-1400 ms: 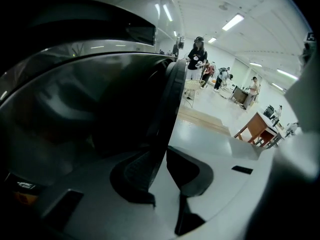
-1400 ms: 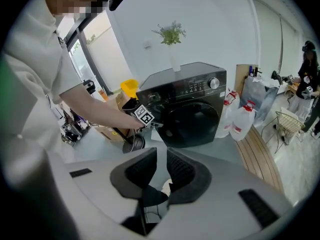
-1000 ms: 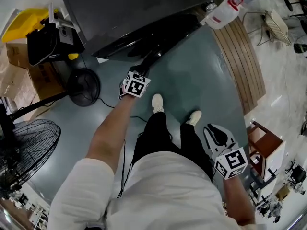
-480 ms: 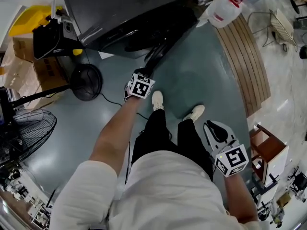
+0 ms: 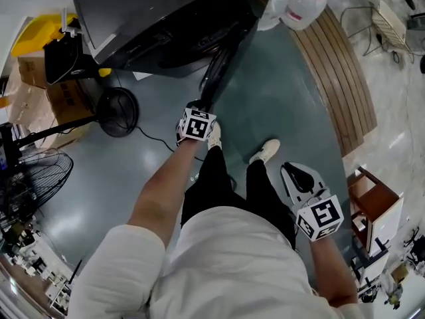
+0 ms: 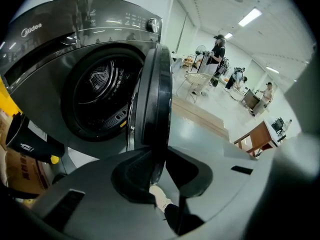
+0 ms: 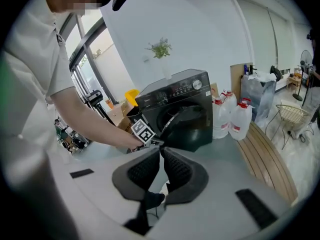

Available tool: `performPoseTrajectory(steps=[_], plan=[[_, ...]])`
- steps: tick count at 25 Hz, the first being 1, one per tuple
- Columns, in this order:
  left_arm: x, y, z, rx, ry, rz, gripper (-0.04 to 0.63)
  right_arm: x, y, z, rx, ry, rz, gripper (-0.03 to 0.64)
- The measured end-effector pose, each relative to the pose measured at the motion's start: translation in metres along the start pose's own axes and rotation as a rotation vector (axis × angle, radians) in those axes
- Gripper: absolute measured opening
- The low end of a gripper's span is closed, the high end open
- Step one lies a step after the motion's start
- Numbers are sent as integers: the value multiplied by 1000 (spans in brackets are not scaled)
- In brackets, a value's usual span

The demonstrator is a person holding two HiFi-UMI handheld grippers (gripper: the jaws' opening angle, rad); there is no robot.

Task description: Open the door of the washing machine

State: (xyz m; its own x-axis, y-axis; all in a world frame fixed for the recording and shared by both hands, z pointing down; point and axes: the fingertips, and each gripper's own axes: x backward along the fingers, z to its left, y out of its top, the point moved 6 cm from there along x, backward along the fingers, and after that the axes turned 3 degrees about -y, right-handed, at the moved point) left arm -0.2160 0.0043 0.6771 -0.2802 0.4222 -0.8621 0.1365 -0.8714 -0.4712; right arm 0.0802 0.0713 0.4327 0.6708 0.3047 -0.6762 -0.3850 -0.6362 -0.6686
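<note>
Left gripper (image 5: pixel 200 106), arm (image 5: pixel 163 186) outstretched, clamps the open door (image 5: pixel 216 70).

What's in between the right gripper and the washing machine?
In the right gripper view, the left gripper is in between, clamped on the edge of the open door. Grey floor lies below it.

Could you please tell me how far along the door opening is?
Done: the door stands swung well out, with the drum exposed. In hand: the left gripper is shut on the door's edge. Left: perhaps a little more swing, then release. The right gripper hangs shut and empty.
</note>
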Motion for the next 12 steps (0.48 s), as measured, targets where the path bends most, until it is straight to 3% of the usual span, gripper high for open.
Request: performPoseTrajectory(steps=[12], plan=[[-19, 0, -66, 81, -4, 24, 81, 26, -25, -33, -31, -19, -14, 34]])
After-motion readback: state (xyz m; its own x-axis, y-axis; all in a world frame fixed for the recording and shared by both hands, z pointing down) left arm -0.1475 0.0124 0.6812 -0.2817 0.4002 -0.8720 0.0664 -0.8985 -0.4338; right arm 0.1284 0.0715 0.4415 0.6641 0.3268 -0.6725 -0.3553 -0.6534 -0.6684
